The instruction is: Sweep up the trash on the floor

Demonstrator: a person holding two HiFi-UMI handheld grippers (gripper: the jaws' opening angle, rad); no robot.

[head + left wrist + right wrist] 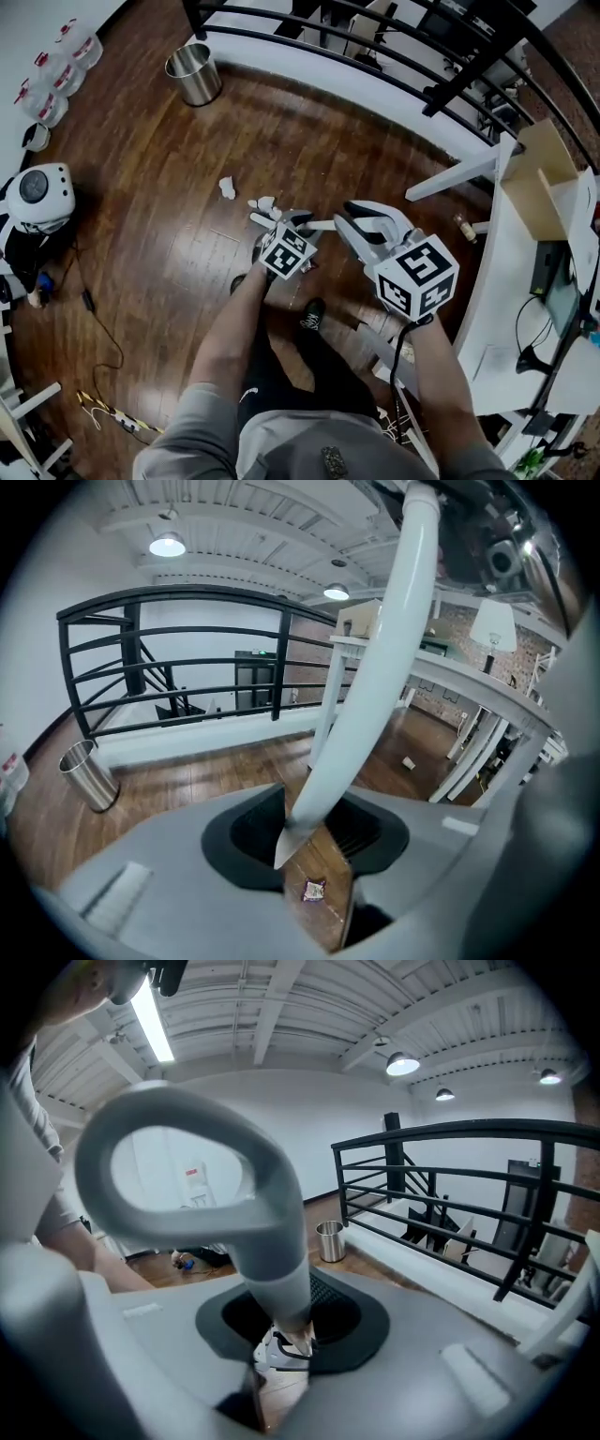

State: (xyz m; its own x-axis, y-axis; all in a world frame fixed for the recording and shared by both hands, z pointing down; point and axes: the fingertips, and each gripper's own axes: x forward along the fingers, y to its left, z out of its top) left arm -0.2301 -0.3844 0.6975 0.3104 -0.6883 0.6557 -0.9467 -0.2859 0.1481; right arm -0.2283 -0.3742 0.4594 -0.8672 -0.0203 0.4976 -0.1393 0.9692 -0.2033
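my left gripper (314, 841) clamps the white pole (375, 667), right gripper (281, 1327) the grey loop handle (187, 1162). approach step, i judge: scraps (227, 187) lie short of the bin (194, 73). next, sweep them together.

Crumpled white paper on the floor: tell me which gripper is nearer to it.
Left. The left gripper, clamped on a white handle, is just right of and below the crumpled white paper in the head view; the right gripper, holding a gray handle, is farther right.

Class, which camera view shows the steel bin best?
Head view: the steel bin stands whole, open mouth visible. Left gripper view catches it at the picture's edge; right gripper view shows it small, far off.
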